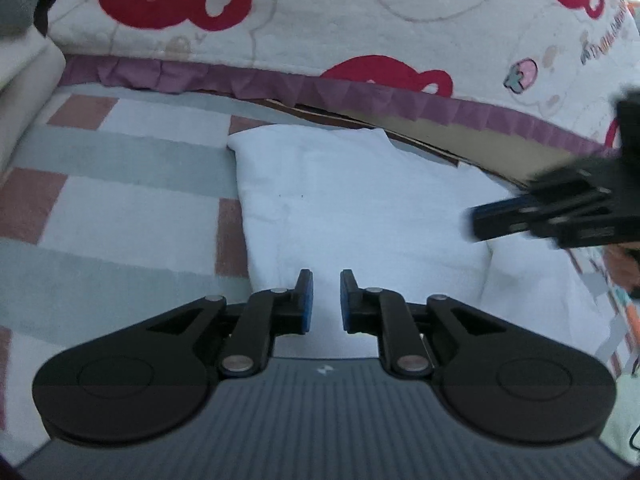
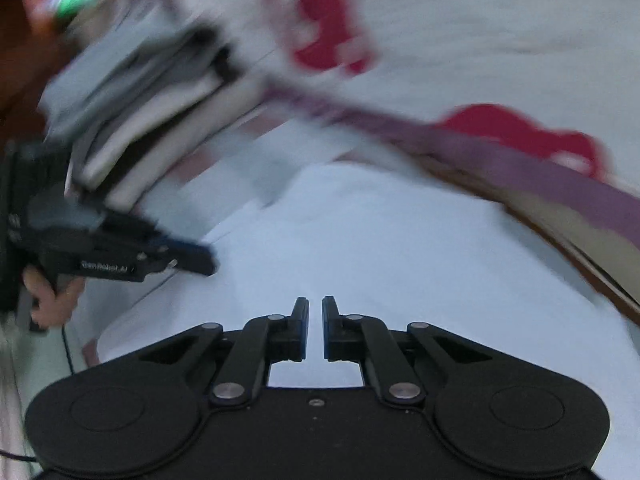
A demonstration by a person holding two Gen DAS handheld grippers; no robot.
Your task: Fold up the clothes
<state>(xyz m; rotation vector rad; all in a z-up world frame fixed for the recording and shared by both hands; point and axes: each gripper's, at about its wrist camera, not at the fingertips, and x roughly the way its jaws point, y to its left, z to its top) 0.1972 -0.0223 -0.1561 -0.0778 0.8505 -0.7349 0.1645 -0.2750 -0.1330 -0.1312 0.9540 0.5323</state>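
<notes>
A white garment (image 1: pixel 352 192) lies folded into a flat rectangle on a checked blanket (image 1: pixel 120 200). My left gripper (image 1: pixel 326 276) hovers low over its near edge, jaws a small gap apart with nothing between them. My right gripper (image 1: pixel 476 224) reaches in from the right above the garment's right side, blurred. In the right wrist view the white garment (image 2: pixel 380 248) fills the middle. There the right gripper (image 2: pixel 315 300) has its pads nearly together and empty, and the left gripper (image 2: pixel 208 260) sits at the left, held by a hand (image 2: pixel 48 300).
A quilt (image 1: pixel 320 20) with red bear prints and a purple ruffle (image 1: pixel 240 80) rises behind the garment, with cardboard (image 1: pixel 480 144) under its edge. A stack of folded clothes (image 2: pixel 152 120) stands at the left, beyond the left gripper. The right wrist view is motion-blurred.
</notes>
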